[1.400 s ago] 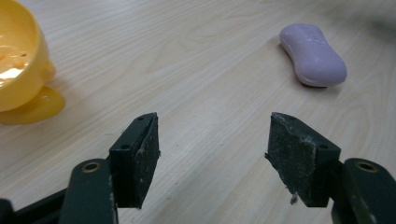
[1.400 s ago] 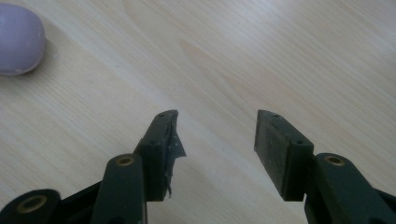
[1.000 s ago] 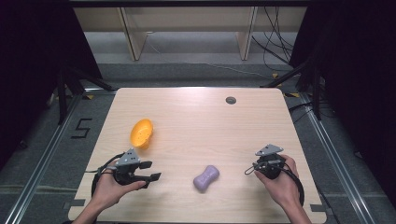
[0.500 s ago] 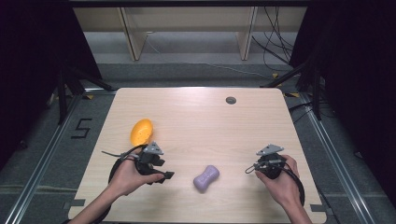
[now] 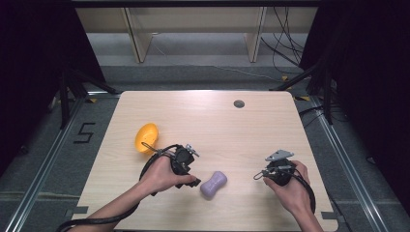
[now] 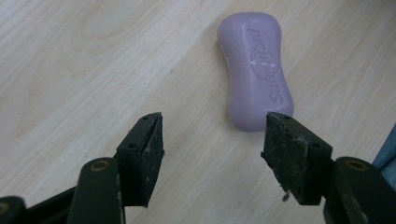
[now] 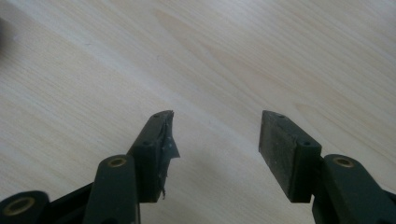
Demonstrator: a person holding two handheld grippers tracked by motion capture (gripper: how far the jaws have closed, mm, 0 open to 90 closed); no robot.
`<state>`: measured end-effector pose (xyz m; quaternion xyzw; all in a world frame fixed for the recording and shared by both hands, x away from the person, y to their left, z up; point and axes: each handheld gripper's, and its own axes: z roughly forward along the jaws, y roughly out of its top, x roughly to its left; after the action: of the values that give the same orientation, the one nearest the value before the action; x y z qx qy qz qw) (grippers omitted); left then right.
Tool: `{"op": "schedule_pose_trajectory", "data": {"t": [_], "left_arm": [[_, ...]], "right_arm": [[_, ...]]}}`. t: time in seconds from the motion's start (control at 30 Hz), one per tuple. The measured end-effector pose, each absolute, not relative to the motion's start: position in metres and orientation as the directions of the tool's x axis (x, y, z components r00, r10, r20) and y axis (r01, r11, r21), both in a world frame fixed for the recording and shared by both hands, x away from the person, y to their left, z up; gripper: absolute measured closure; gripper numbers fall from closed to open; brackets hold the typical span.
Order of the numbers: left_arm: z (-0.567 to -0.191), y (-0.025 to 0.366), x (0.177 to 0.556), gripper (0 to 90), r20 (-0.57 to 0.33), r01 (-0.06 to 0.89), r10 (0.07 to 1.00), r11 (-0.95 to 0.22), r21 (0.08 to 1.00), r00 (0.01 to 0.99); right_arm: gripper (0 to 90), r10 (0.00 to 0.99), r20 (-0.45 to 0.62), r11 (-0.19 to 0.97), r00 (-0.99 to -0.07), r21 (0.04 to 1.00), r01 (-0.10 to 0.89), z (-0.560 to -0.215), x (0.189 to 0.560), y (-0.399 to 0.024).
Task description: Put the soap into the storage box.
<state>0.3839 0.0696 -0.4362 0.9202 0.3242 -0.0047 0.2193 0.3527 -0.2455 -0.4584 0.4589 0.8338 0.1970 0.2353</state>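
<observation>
Left gripper (image 6: 212,140), jaws apart, should shift right to centre on the purple soap (image 6: 256,70) before closing.

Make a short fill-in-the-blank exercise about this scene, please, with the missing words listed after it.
1. The soap has the colour ____.
2. The left gripper has its jaws ____, with the soap just ahead of them.
3. The orange bowl lies on the ____ half of the table.

Missing words: purple; open; left
</observation>
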Motion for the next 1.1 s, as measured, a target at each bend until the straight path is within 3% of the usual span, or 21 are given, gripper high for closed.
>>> {"op": "schedule_pose_trajectory", "data": {"t": [0.37,0.5,1.1], "left_arm": [[-0.437,0.032,0.39,37.3,-0.194,0.632,0.605,-0.701,0.329,0.772],[-0.442,0.021,0.39,37.2,-0.159,0.634,0.618,-0.716,0.291,0.77],[-0.456,-0.005,0.394,36.5,-0.164,0.666,0.646,-0.718,0.203,0.746]], "right_arm": [[44.5,0.852,-0.222,0.512,-0.474,0.544,0.665,-0.458,0.352,-0.245],[44.4,0.852,-0.223,0.512,-0.473,0.542,0.666,-0.458,0.352,-0.246],[43.5,0.852,-0.222,0.512,-0.474,0.542,0.666,-0.458,0.352,-0.246]]}}
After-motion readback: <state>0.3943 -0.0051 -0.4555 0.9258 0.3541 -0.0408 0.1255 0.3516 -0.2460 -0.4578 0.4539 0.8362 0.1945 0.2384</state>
